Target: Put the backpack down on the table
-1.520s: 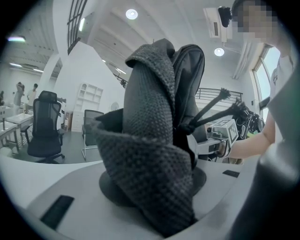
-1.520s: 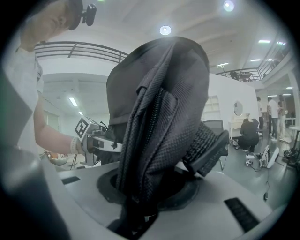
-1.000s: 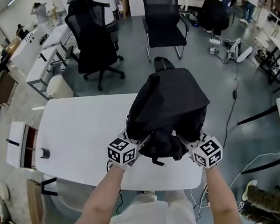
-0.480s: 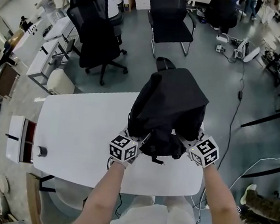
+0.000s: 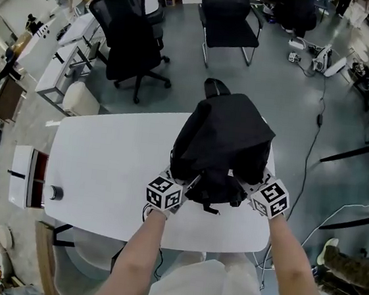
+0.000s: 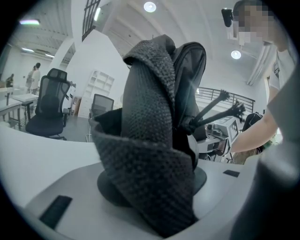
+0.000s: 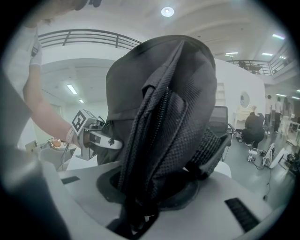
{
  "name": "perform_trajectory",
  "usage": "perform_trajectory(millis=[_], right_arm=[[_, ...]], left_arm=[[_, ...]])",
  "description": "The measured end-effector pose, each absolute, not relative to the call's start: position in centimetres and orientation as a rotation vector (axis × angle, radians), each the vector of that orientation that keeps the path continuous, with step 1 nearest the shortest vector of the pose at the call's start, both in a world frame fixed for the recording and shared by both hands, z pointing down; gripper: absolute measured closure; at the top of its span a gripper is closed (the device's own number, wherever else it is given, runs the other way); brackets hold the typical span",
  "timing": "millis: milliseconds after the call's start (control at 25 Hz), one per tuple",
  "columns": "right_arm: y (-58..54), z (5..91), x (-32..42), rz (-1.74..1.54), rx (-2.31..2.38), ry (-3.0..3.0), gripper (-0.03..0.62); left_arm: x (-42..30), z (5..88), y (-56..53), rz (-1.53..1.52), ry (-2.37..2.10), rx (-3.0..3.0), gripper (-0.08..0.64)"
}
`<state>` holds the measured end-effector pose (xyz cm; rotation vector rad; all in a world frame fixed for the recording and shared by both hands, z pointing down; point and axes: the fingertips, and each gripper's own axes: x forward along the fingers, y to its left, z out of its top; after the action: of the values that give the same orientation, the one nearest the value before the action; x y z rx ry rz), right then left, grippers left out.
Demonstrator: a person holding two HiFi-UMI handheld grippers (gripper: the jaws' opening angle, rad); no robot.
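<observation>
Grey floor all round, crossed by a dark cable. Rows of white desks far left. White table with rounded corners filling the middle of the head view. Black office chairs beyond its far edge.

Black backpack upright over the table's far right part, held from the near side. Cannot tell whether its base touches the top.

Left gripper clamped on a padded mesh strap of the backpack, jaws easing apart. Right gripper likewise closed on strap webbing beside a zip, jaws also easing apart.

Small round knob near the table's left edge, seen from the head only.

From the gripper views only: ceiling lights, an upper balcony rail, white shelving.
</observation>
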<state>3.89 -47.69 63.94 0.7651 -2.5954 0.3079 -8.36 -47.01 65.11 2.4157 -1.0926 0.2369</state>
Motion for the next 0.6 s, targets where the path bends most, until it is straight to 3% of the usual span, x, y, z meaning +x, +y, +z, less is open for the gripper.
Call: perform_trajectory(millis=[600], right_arm=[[-47.76,64.19,3.81,0.306,0.763,-2.582,0.446]], left_arm=[[-8.74,65.86,-47.04,0.278,-1.078,2.421,0.353]])
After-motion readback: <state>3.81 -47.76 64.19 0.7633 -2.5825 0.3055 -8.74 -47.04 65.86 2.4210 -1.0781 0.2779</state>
